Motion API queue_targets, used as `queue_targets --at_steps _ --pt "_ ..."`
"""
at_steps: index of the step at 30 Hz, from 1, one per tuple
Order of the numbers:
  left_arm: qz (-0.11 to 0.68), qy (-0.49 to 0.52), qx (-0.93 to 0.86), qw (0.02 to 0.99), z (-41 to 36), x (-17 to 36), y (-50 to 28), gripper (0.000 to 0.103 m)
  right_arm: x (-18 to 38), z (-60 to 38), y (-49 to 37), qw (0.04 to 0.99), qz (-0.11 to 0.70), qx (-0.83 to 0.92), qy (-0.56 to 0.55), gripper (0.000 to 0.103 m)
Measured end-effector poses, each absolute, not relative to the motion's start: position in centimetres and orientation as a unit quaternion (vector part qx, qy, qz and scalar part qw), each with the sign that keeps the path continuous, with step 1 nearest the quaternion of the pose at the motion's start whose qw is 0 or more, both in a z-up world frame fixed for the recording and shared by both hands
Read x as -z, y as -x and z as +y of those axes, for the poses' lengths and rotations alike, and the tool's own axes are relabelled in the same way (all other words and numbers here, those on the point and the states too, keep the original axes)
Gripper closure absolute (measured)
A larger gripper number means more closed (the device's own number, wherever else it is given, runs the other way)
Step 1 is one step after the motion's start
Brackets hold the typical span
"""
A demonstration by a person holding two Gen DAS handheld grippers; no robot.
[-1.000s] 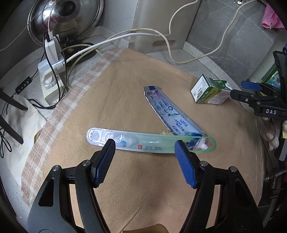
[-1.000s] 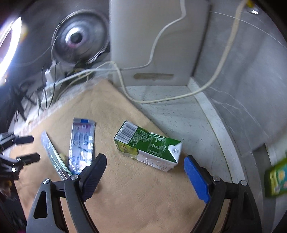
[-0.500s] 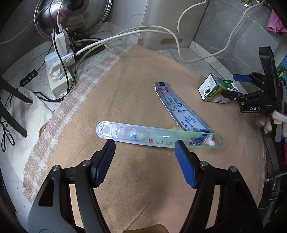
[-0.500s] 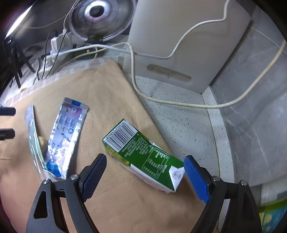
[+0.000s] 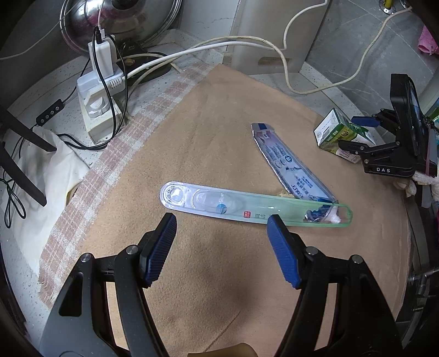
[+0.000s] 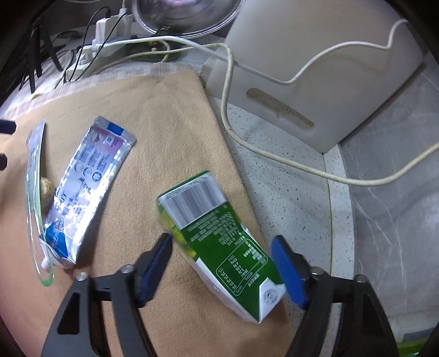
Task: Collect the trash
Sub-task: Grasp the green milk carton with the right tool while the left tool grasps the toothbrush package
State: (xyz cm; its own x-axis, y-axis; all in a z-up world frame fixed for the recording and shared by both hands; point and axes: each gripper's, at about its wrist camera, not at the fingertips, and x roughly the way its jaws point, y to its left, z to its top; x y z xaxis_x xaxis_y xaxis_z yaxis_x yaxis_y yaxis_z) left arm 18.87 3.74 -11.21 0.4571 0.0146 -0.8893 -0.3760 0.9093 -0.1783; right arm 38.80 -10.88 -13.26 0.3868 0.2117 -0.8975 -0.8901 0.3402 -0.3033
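Jaws of right gripper [image 6: 222,244] closing round carton [image 6: 219,241], angled steeply down.

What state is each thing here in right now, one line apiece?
Green carton: lying on its side, between the right tool's jaws.
Right tool: jaws just closing, not yet pressing.
Left tool: open, empty.
Clear toothbrush pack: lying flat.
Toothpaste tube: flattened, end under the pack.

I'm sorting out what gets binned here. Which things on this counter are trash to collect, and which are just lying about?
Trash to collect:
- green carton, between the right gripper's closing jaws
- clear toothbrush packet
- silver toothpaste wrapper

Just lying about:
- tan cloth
- power strip
- white cables
- pot lid
- white cutting board
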Motion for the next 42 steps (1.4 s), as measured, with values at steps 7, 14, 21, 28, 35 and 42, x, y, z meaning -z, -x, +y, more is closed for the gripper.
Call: queue_targets --at_steps 7,14,21,28,35,42 --pt "0.516 0.232 -0.122 0.816 4.9 12.2 -19.5 0.033 12.9 -10.9 -38.1 0.719 0.383 -0.393 0.427 0.053" --pt "0.525 0.325 -0.160 0.770 6.3 14.1 -21.5 0.033 12.7 -10.9 -37.6 0.722 0.380 -0.395 0.421 0.055" --pt "0.540 0.335 -0.225 0.738 5.8 15.1 -24.2 0.028 12.3 -10.9 -36.9 0.724 0.375 -0.396 0.422 0.056" --pt "0.544 0.263 -0.226 0.764 4.9 15.1 -23.0 0.061 11.6 -11.3 -36.9 0.730 0.374 -0.400 0.409 0.056" --pt "0.529 0.294 -0.205 0.769 6.5 15.1 -21.4 0.075 10.7 -11.9 -37.3 0.732 0.390 -0.413 0.375 0.056" --pt "0.514 0.323 -0.182 0.774 6.2 14.6 -20.9 0.081 9.9 -11.9 -36.8 0.736 0.404 -0.421 0.344 0.056"
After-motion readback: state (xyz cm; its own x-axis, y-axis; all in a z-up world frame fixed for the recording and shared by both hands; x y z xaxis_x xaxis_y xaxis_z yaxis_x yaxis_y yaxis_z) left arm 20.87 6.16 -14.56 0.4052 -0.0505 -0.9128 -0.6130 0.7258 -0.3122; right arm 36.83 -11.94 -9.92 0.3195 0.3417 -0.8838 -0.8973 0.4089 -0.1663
